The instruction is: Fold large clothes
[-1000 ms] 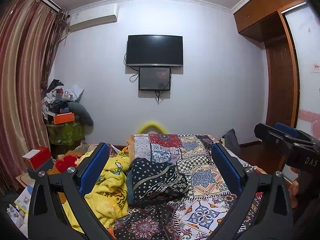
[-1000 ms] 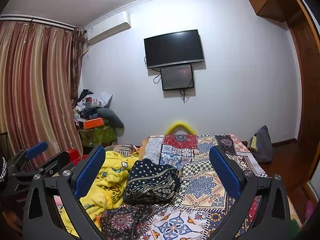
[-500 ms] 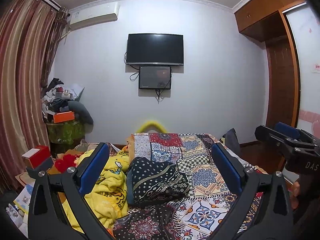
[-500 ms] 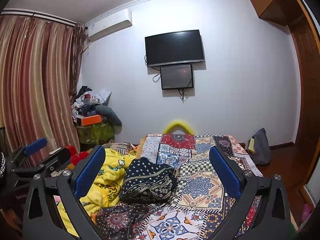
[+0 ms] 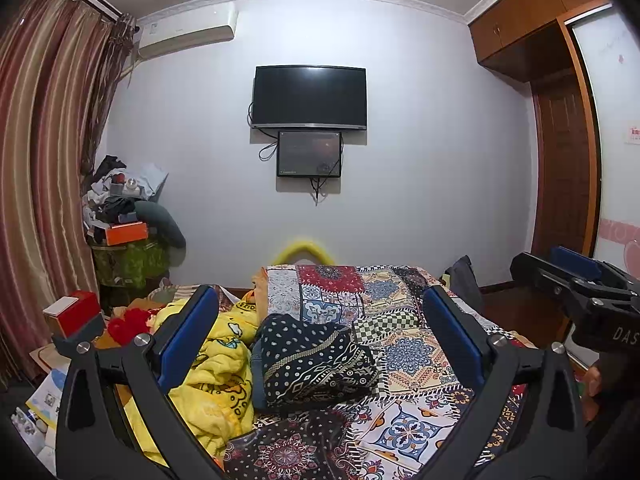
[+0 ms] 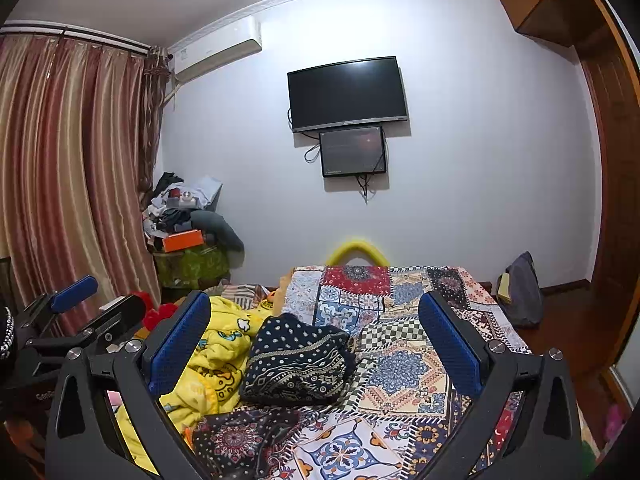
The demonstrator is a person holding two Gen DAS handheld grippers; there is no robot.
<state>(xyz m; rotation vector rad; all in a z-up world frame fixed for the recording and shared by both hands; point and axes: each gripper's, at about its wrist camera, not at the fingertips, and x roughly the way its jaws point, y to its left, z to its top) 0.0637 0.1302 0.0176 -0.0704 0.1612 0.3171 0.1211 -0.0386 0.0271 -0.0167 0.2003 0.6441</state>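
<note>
Crosswise on the patchwork bedspread point(image 5: 404, 364), a folded dark garment point(image 5: 316, 364); both grippers point(image 5: 320, 328) point(image 6: 316, 330) spread, empty.

The patchwork bedspread point(image 5: 404, 360) runs off the bottom edge. The left hand-held gripper point(image 6: 76, 300) is partly cut off at the left edge. The wall sticker's point(image 5: 633, 135) text is too small to read.

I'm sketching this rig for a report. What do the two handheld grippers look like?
Both match: the left gripper and right gripper have black angular frames with silver screws and blue pads lining the fingers. White lettering reading DAS marks the right one's body. No cables or sleeves show.
</note>
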